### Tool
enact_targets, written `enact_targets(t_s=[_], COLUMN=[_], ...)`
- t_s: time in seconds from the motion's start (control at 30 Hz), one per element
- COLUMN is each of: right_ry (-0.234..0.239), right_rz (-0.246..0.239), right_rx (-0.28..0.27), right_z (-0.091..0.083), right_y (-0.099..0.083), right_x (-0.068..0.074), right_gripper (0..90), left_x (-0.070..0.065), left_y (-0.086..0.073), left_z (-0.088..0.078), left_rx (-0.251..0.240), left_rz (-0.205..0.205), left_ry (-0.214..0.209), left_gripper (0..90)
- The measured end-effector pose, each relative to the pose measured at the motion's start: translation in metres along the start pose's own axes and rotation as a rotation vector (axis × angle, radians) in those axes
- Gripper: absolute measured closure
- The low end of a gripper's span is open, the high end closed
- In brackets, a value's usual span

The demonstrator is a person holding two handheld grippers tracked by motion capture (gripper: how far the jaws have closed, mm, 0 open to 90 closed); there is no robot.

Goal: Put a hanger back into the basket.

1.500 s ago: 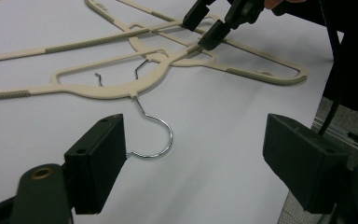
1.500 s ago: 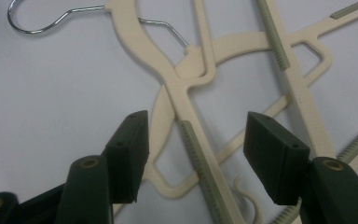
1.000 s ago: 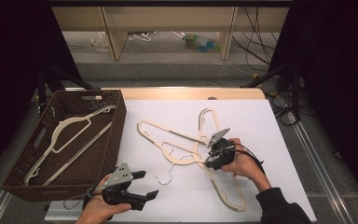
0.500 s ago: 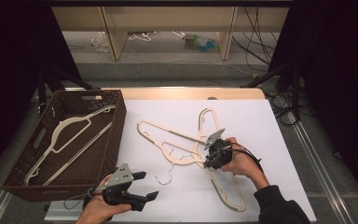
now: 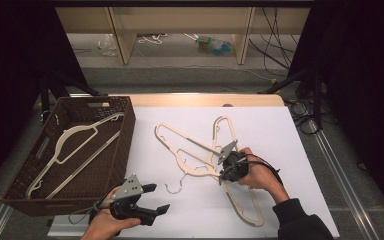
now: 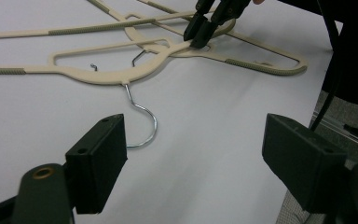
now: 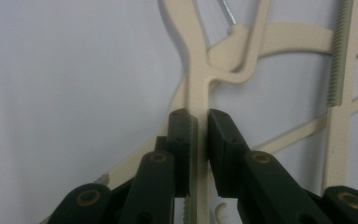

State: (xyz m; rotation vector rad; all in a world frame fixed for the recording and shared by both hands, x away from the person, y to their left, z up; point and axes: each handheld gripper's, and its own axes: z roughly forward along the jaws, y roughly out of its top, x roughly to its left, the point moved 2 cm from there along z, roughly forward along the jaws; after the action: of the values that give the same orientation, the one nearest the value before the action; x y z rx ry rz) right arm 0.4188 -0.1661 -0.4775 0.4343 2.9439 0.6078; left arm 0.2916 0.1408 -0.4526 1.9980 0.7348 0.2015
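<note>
Setting: white table [image 5: 170,210] in a dark-curtained room, wooden shelving and loose cables on the floor behind it
Basket: brown wicker basket [image 5: 122,145] on the table's left side, holding one cream hanger [image 5: 75,150] laid diagonally
Hangers on the table: two cream plastic hangers lie crossed in the middle; the near hanger [image 5: 187,157] has its metal hook [image 5: 174,186] pointing toward the person, and the crossing hanger [image 5: 240,200] runs from the far side down toward the front right edge
Right gripper: right gripper [image 5: 225,172] sits low on the table at the point where the two hangers overlap; its jaws have just been closing and are now clamped on a thin cream arm of the near hanger, which runs straight up between the pads [image 7: 182,135] in the right gripper view
Grip detail: in the left gripper view the right gripper [image 6: 200,39] tips meet the hanger just beside the neck, where it rests on the other hanger
Left gripper: left gripper [image 5: 155,200] held near the front edge, well apart from both hangers, jaws spread wide with nothing between them
Left gripper's outlook: metal hook [image 6: 142,119] lies on bare table between and beyond its two black pads, touching neither
</note>
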Motion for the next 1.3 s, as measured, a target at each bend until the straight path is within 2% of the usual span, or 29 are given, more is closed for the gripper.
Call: enact_targets(t_s=[0.07,0.1,0.13,0.17,0.3,0.4,0.47,0.5,0.57,0.63,0.7,0.8,0.97,1.0,1.07,1.13,1.2,1.27,1.3], right_ry=[0.020,0.030,0.038,0.044,0.082,0.106,0.117,0.123,0.136,0.148,0.150,0.160,0.161,0.159,0.161,0.163,0.165,0.168,0.169], right_rz=[0.006,0.007,0.005,0.006,-0.007,-0.040,-0.034,-0.036,-0.041,-0.044,-0.036,-0.034,-0.033,-0.029,-0.035,-0.032,-0.030,-0.033,-0.036], right_rx=[-0.010,-0.015,-0.020,-0.018,-0.009,-0.004,-0.008,-0.011,-0.011,-0.016,-0.020,-0.025,-0.036,-0.038,-0.035,-0.039,-0.039,-0.039,-0.041], right_z=[-0.005,-0.007,-0.010,-0.012,-0.021,-0.027,-0.031,-0.033,-0.037,-0.040,-0.042,-0.044,-0.048,-0.049,-0.050,-0.051,-0.051,-0.052,-0.051], right_y=[-0.001,-0.002,-0.002,-0.003,-0.005,-0.006,-0.007,-0.007,-0.008,-0.009,-0.009,-0.009,-0.009,-0.009,-0.009,-0.008,-0.008,-0.007,-0.007], right_x=[0.002,0.003,0.004,0.006,0.013,0.018,0.021,0.022,0.024,0.024,0.025,0.025,0.026,0.026,0.027,0.027,0.028,0.028,0.029], right_gripper=[79.6,79.7,79.7,79.7,79.7,79.7,79.7,79.7,79.7,79.7,79.7,79.7,79.7,79.8,79.7,79.7,79.7,79.7,79.7], left_x=[0.000,0.002,0.003,0.004,0.009,0.014,0.018,0.020,0.025,0.028,0.030,0.034,0.037,0.038,0.037,0.038,0.038,0.037,0.037], left_y=[0.000,0.001,0.001,0.001,0.004,0.005,0.005,0.006,0.005,0.006,0.005,0.003,0.002,0.002,0.002,0.002,0.002,0.002,0.002], left_z=[0.001,0.001,0.002,0.002,0.012,0.023,0.029,0.033,0.039,0.045,0.049,0.055,0.062,0.063,0.066,0.069,0.072,0.077,0.078], left_rx=[-0.002,0.001,-0.005,0.006,0.003,0.025,0.051,0.050,0.077,0.085,0.081,0.114,0.129,0.133,0.137,0.151,0.162,0.152,0.163], left_rz=[-0.018,-0.010,0.003,-0.015,-0.018,0.048,0.068,0.057,0.076,0.114,0.138,0.183,0.210,0.227,0.236,0.255,0.296,0.296,0.318], left_ry=[0.006,0.005,0.021,0.020,0.062,0.089,0.106,0.115,0.125,0.138,0.127,0.145,0.169,0.178,0.172,0.174,0.195,0.194,0.203], left_gripper=[22.3,22.5,22.7,22.8,23.8,24.4,24.6,24.8,25.1,26.1,26.1,26.5,26.7,26.6,26.8,26.8,26.6,26.9,27.0])
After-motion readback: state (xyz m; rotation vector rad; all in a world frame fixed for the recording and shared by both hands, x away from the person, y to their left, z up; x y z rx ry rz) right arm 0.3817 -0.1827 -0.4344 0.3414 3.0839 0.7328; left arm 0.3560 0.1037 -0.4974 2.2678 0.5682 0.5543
